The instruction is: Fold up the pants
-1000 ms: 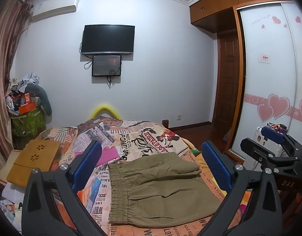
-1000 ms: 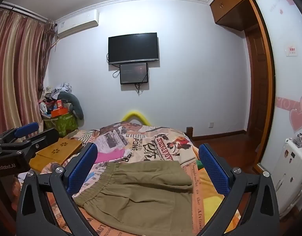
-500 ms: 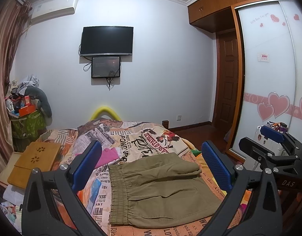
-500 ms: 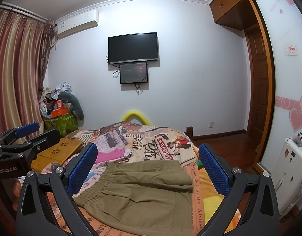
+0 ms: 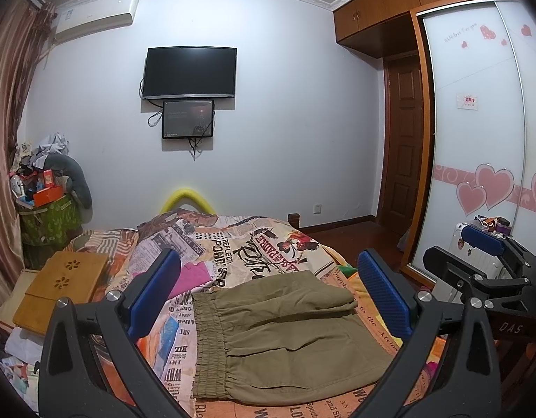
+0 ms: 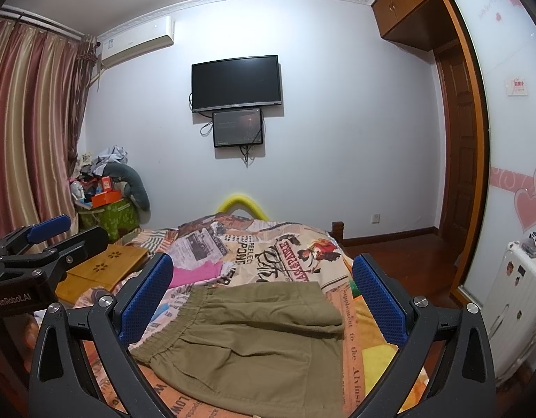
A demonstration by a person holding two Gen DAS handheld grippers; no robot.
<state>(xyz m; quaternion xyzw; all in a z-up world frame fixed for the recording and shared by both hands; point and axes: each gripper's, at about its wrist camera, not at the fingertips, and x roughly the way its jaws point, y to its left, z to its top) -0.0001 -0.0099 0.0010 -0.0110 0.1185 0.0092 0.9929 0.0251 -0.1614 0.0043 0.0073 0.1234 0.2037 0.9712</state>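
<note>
Pants [image 5: 282,334] folded on bed [image 5: 275,244], left gripper [image 5: 268,296] and right gripper [image 6: 262,299] jaws released, empty

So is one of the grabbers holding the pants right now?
No, the pants lie flat on the bed, and the left gripper and right gripper are both open above them.

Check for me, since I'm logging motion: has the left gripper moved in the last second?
Barely. The left gripper drifted slightly: the TV sits marginally higher in its view.
</note>
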